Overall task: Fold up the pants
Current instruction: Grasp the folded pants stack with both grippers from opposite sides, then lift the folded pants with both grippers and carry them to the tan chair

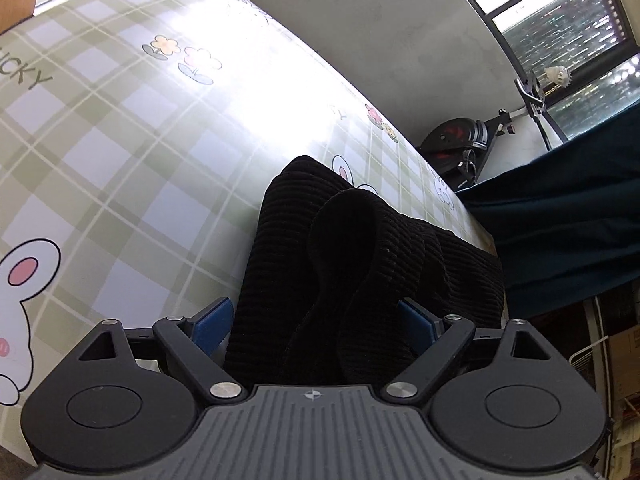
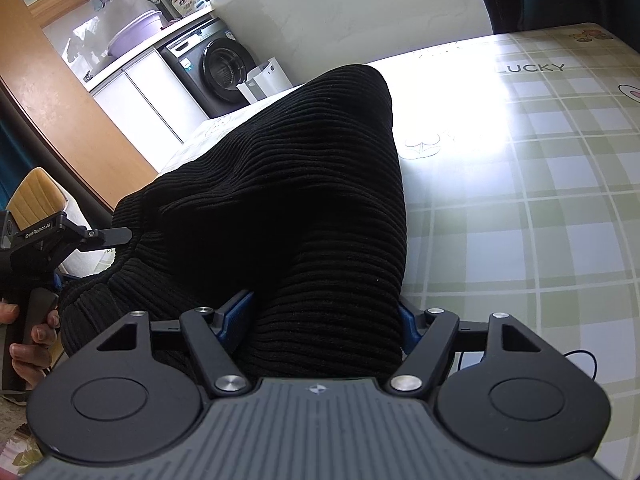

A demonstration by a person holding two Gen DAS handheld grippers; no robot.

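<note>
Black ribbed pants (image 1: 360,248) lie bunched on the table with the green plaid cloth (image 1: 120,160). My left gripper (image 1: 316,320) is shut on a thick fold of the pants, its blue pads (image 1: 212,320) pressing the fabric from both sides. My right gripper (image 2: 324,320) is shut on another part of the pants (image 2: 288,168), which rise in a ridge in front of it; a blue pad (image 2: 236,312) shows at the left. The left gripper also shows in the right wrist view (image 2: 80,236), at the pants' left edge, held by a hand.
The table edge (image 1: 480,232) runs close on the right of the left wrist view, with a dark teal curtain (image 1: 560,220) and an exercise machine (image 1: 456,140) beyond. A washing machine (image 2: 220,64) and white cabinets (image 2: 148,92) stand behind the table (image 2: 520,200).
</note>
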